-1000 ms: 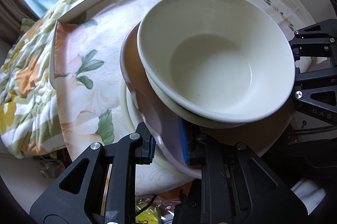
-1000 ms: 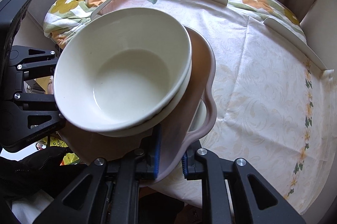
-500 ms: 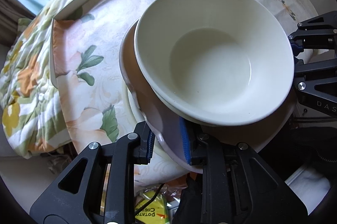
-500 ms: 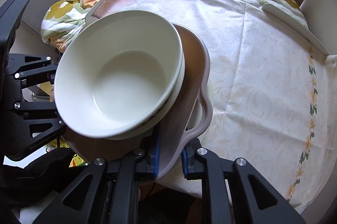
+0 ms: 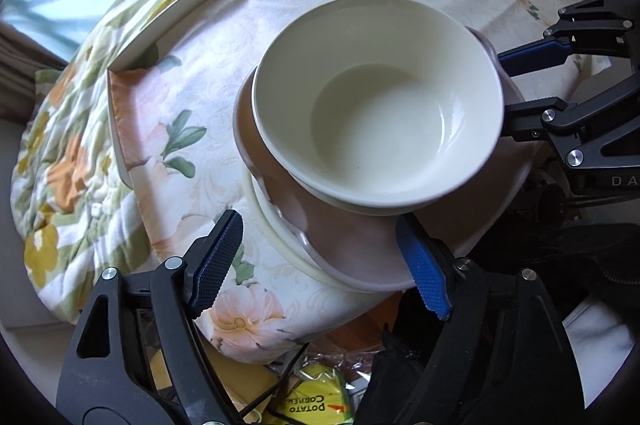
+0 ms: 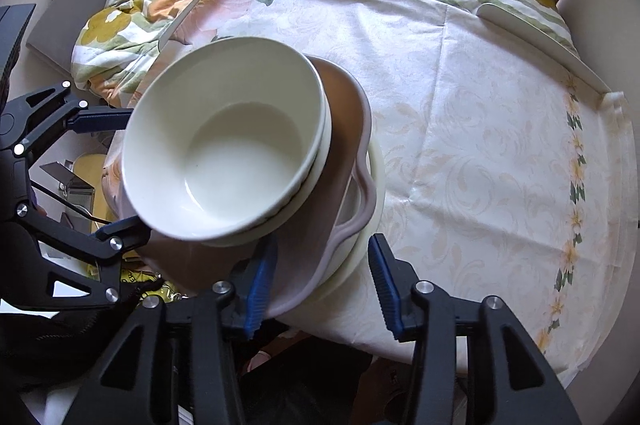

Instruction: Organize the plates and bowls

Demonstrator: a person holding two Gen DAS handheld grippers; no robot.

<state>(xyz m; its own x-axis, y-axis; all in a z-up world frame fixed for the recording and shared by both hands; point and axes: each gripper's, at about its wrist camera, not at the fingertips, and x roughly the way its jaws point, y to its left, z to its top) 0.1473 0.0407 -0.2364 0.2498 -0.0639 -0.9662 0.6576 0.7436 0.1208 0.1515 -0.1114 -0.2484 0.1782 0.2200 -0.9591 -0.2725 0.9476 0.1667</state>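
Bowls (image 5: 376,121) nested on a pink plate (image 5: 360,245) hide most of the cream plate (image 5: 276,237) beneath, at the worktop (image 5: 192,129) edge. The left gripper (image 5: 320,265), jaws just opened, holds nothing.

Seen from the right wrist, the right gripper (image 6: 320,285), jaws likewise just opened, straddles the plates' rims without pressing; a quilt (image 6: 120,21) lies behind.

From my right cam: right gripper (image 6: 322,285) has jaws just been opening, now apart w/ the wavy rim of the brown plate (image 6: 344,129) between them; left pad looks close against the plate edge, right pad clear of it. White bowl (image 6: 224,141) sits nested in a 2nd bowl on that plate, w/ a cream plate (image 6: 374,185) under it all. Stack sits at the near edge of the table, on the floral cloth (image 6: 480,129). Left gripper (image 6: 116,177) is at far left, jaws apart, either side of the bowl.
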